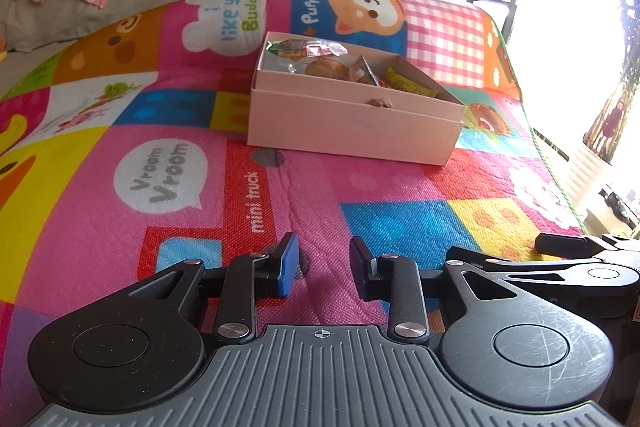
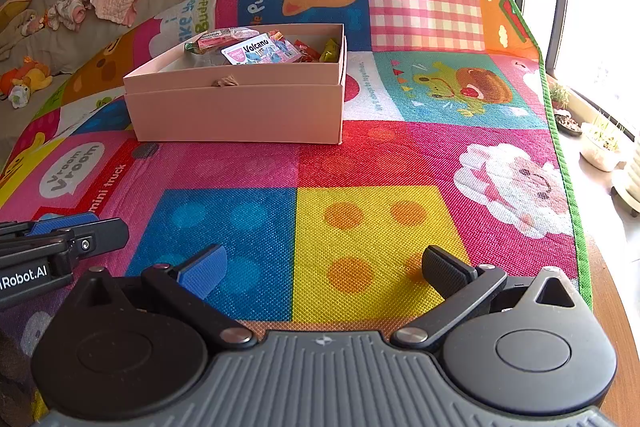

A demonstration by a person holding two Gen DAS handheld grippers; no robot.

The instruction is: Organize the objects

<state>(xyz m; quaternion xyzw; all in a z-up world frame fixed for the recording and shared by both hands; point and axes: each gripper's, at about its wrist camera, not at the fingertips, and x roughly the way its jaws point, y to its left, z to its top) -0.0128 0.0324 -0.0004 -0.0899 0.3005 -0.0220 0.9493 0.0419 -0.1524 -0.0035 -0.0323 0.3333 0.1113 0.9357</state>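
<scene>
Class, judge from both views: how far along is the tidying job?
Done: the snack packets already lie inside the pink box. In hand: nothing; the left claw and right claw are open and empty. Left: nothing loose shows on the mat; the box has no lid on.

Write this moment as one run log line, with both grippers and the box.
left gripper: open, empty | right gripper: open, empty | pink box: on mat, snacks inside

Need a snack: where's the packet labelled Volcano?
Right wrist view, upper left: the white Volcano packet lies atop sweets inside the open pink cardboard box on the colourful mat.
</scene>
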